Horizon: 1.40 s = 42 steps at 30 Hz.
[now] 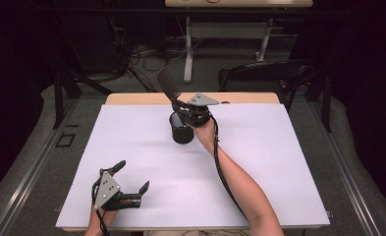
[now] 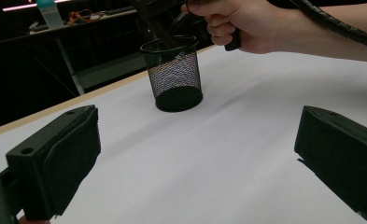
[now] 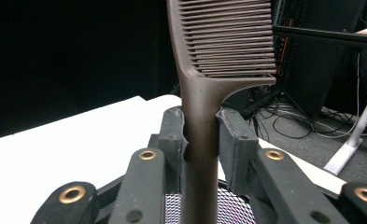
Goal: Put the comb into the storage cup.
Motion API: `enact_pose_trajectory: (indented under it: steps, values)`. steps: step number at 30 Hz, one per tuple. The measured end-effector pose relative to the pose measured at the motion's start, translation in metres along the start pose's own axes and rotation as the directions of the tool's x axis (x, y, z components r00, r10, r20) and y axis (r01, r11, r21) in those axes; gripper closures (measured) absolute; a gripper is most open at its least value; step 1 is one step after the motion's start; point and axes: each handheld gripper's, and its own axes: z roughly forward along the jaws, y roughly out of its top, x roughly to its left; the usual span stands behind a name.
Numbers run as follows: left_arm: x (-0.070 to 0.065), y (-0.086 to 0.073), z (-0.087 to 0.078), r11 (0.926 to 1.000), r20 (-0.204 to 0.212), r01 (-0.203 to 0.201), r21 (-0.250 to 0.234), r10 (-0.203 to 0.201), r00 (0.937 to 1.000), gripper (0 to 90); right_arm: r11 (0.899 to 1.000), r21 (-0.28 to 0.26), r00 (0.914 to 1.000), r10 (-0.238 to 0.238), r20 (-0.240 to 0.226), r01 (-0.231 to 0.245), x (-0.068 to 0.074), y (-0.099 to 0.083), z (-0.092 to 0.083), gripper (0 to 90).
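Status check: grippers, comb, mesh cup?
Right gripper shut on comb handle, over mesh cup. Left gripper open, nothing between its pads, near table front edge. Nothing in the way around the cup.

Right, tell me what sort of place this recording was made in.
Probably a lab or workshop set up for recording. A table with a plain white cover stands among dark curtains, loose cables lie on the floor behind it, and a second workbench stands further back. Each hand-held gripper trails a cable.
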Motion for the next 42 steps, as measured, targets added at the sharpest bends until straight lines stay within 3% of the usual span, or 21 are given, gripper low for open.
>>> enact_pose_trajectory:
  steps: [42]
  values:
    - [0.0, 0.0, -0.002, 1.0, -0.007, -0.004, -0.002, 0.004, 1.0, 0.5, 0.998, 0.069, 0.9999, 0.01, -0.006, -0.009, -0.001, -0.014, 0.008, 72.8]
